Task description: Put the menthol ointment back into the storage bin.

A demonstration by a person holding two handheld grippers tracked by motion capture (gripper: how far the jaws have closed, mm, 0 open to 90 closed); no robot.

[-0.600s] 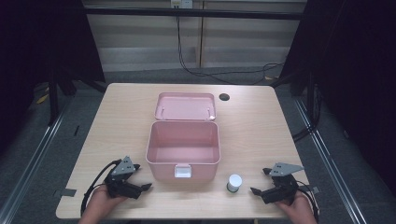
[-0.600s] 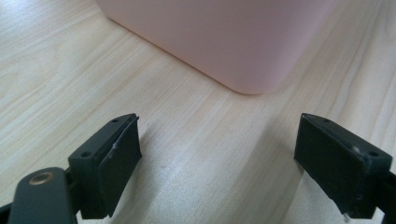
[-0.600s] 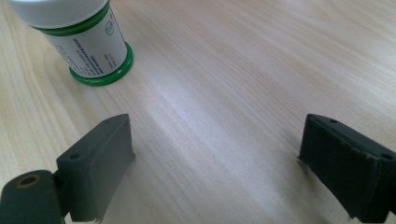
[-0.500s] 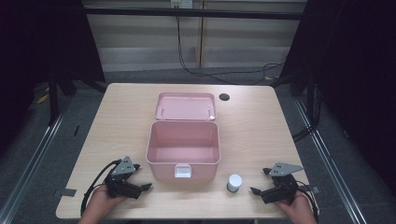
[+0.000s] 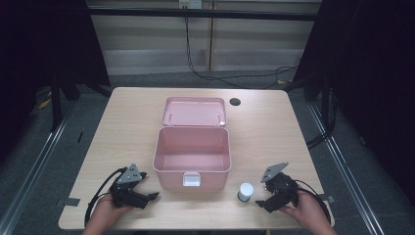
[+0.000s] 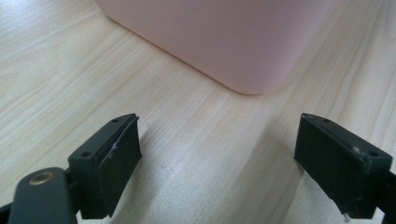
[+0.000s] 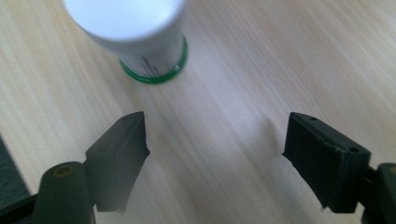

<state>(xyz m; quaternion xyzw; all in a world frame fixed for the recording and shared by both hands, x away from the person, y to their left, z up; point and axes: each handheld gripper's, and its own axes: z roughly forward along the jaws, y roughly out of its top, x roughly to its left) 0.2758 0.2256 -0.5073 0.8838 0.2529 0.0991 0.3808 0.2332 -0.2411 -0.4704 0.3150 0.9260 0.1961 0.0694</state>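
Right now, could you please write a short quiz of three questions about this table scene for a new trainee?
1. True or false: the lid of the pink box is shut.
2. What stands nearest the right gripper? A) a white bottle B) a red cup C) a spoon
3. Fill in: the jaws of the left gripper stand ____ with only table between them.

Key
1. False; the lid lies back, open.
2. A, the white bottle, upright, not yet between the jaws.
3. open
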